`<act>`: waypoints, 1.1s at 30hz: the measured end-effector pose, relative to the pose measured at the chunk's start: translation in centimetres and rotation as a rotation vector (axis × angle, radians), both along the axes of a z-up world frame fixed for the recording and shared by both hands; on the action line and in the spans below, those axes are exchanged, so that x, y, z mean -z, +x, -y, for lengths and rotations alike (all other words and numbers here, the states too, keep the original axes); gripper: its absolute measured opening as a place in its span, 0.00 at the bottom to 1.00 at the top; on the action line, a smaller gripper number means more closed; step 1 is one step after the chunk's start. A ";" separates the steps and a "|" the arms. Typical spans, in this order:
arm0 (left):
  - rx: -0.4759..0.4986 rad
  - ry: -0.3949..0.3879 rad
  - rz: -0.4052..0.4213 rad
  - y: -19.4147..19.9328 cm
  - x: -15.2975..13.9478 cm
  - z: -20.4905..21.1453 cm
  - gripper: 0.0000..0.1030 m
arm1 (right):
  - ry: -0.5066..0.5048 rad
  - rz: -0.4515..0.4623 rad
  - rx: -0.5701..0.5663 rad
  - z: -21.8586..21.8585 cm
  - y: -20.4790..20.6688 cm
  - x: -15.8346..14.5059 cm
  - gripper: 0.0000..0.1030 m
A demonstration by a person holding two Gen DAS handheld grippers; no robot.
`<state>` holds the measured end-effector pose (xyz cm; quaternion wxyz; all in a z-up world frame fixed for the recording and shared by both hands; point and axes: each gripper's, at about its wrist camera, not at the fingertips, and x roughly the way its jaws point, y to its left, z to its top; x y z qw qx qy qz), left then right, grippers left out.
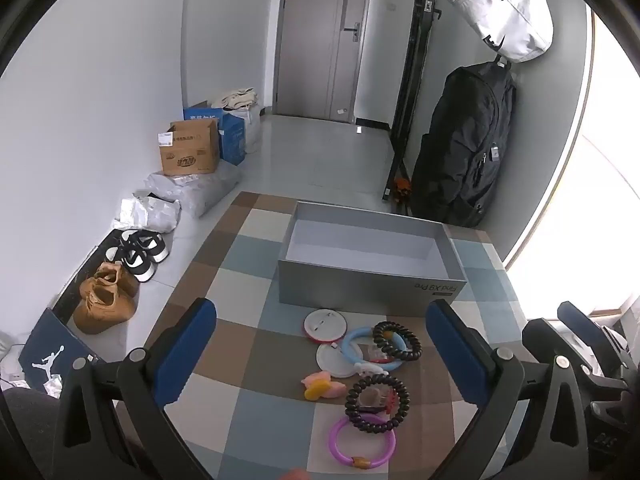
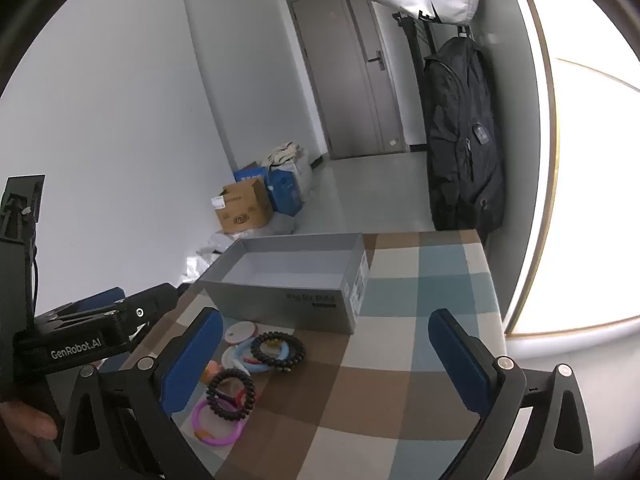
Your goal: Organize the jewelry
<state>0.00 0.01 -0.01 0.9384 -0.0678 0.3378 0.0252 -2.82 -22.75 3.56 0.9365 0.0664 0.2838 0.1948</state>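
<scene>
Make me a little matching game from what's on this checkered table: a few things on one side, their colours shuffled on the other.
Things:
1. open box
2. ring nearest the camera
3. ring under a black coil band
4. small clip beside the round badges

Colours:
A. light blue
B. orange and pink
C. grey
D. purple

Pairs: 1-C, 2-D, 3-A, 4-B

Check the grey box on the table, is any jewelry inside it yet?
No, the grey box shows only a bare white floor; the rings lie in front of it.
</scene>
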 end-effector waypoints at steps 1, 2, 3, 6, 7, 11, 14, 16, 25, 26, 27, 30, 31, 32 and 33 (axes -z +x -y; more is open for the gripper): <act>0.003 0.008 -0.016 0.1 0.0 0.0 0.99 | 0.004 0.003 0.001 0.0 0.0 0.0 1.00; 0.007 0.001 -0.018 0.1 0.0 0.1 0.99 | 0.005 0.003 0.000 0.0 0.0 0.0 1.00; 0.008 0.001 -0.020 0.1 0.0 0.2 0.99 | 0.003 0.003 0.000 0.0 0.0 0.0 1.00; 0.008 0.011 -0.021 0.2 0.1 0.5 0.99 | 0.000 0.004 0.000 -0.1 0.0 -0.1 1.00; 0.006 0.009 -0.020 0.1 0.1 0.4 0.99 | -0.001 0.006 0.000 -0.1 -0.1 -0.1 1.00; -0.007 -0.004 -0.017 -0.1 0.1 0.4 0.99 | -0.005 0.013 0.003 0.0 -0.2 -0.2 1.00; -0.008 -0.005 -0.018 -0.2 0.5 0.7 0.99 | -0.007 0.014 0.003 0.0 -0.2 -0.3 1.00; -0.003 -0.021 -0.020 -0.1 0.5 0.1 0.99 | -0.005 0.014 0.004 0.2 -0.2 -0.3 1.00; 0.015 -0.015 -0.016 -0.3 0.5 0.1 0.99 | -0.003 0.010 0.005 0.2 -0.2 -0.5 1.00; 0.016 -0.015 -0.016 -0.3 0.5 0.1 0.99 | -0.003 0.008 0.006 0.1 -0.1 -0.5 1.00; 0.016 -0.015 -0.017 -0.3 0.5 0.1 0.99 | -0.004 0.008 0.006 0.1 -0.1 -0.5 1.00; 0.015 -0.015 -0.023 -0.3 0.6 0.2 0.99 | -0.002 0.008 0.005 0.1 -0.2 -0.4 1.00; 0.014 -0.016 -0.027 -0.3 0.6 0.2 0.99 | -0.002 0.008 0.006 0.2 -0.2 -0.5 1.00; 0.014 -0.016 -0.027 -0.3 0.7 0.2 0.99 | -0.004 0.010 0.006 0.1 -0.2 -0.4 1.00; 0.013 -0.012 -0.026 -0.3 0.7 0.2 0.99 | -0.004 0.010 0.006 0.1 -0.2 -0.4 1.00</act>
